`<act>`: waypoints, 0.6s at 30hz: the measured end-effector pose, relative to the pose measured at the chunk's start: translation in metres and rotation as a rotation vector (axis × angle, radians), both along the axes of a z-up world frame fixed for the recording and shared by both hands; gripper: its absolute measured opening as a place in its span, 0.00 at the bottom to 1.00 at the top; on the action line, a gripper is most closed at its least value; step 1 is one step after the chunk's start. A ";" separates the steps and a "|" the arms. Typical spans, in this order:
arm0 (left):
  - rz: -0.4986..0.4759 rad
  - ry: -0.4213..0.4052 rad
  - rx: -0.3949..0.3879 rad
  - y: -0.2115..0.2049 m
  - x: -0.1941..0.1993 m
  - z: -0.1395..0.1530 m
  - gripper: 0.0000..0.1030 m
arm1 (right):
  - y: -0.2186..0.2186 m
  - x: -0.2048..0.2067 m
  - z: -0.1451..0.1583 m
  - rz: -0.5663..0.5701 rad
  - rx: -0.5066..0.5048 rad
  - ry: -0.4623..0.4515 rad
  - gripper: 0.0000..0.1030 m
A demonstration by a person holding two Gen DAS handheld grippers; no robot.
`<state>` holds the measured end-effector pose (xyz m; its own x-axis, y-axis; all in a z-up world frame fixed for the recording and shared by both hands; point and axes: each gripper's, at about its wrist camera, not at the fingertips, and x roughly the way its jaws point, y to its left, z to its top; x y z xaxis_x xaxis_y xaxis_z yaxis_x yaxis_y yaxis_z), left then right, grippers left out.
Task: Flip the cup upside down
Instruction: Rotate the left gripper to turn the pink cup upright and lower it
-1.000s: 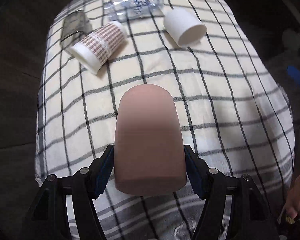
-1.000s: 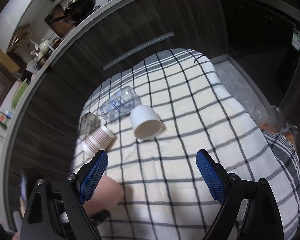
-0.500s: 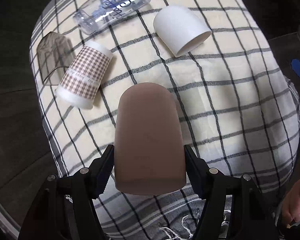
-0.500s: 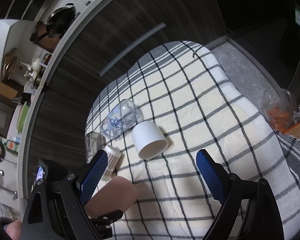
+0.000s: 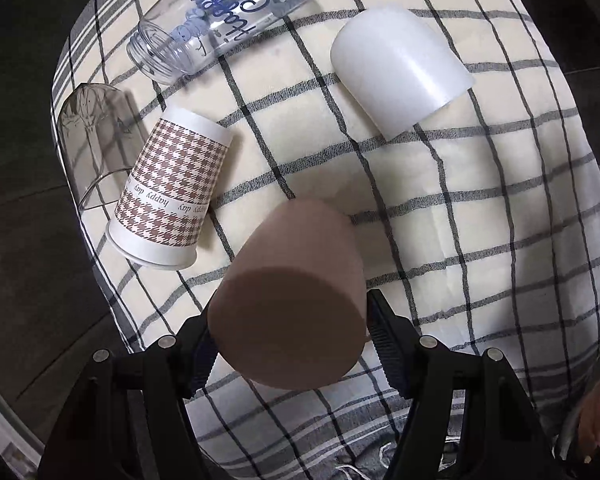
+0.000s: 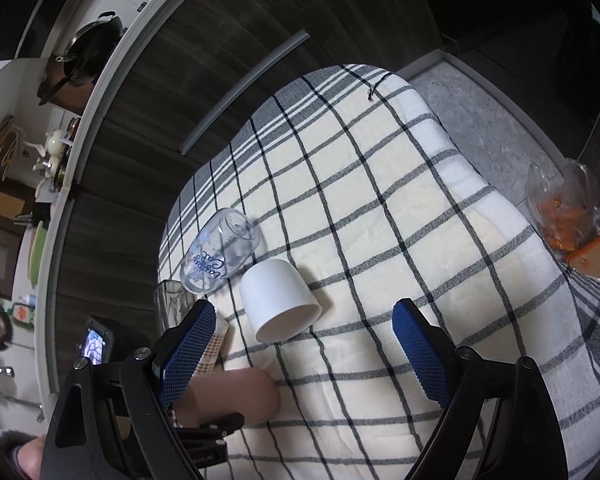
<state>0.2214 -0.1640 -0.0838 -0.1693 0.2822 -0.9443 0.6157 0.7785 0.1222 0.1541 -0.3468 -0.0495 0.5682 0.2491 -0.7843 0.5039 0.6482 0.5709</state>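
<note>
My left gripper (image 5: pixel 288 332) is shut on a tan cup (image 5: pixel 296 280), held above the checked cloth (image 5: pixel 480 208) and tilted so its flat closed end faces the camera. The same cup shows at the lower left of the right wrist view (image 6: pixel 236 396). My right gripper (image 6: pixel 300 356) is open and empty above the cloth, to the right of the tan cup.
On the cloth lie a white cup (image 5: pixel 400 80), a houndstooth paper cup (image 5: pixel 168 188), a clear bottle (image 5: pixel 224 16) and a smoky glass (image 5: pixel 96 136), all on their sides. The cloth's edge drops off at the left. A plastic bag (image 6: pixel 564 204) lies on the floor at the right.
My left gripper has moved forward toward the lying cups and tipped the tan cup, so its flat end now faces the camera. The right gripper has stayed open.
</note>
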 end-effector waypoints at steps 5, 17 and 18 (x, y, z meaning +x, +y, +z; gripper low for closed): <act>-0.012 -0.056 -0.031 0.002 -0.009 0.018 0.78 | 0.003 -0.003 0.000 0.009 -0.002 0.004 0.87; 0.125 -0.345 -0.242 0.035 -0.041 0.090 0.85 | 0.034 -0.033 0.037 0.065 -0.144 -0.051 0.87; 0.122 -0.381 -0.249 0.038 -0.045 0.094 0.85 | 0.037 -0.036 0.040 0.071 -0.160 -0.058 0.87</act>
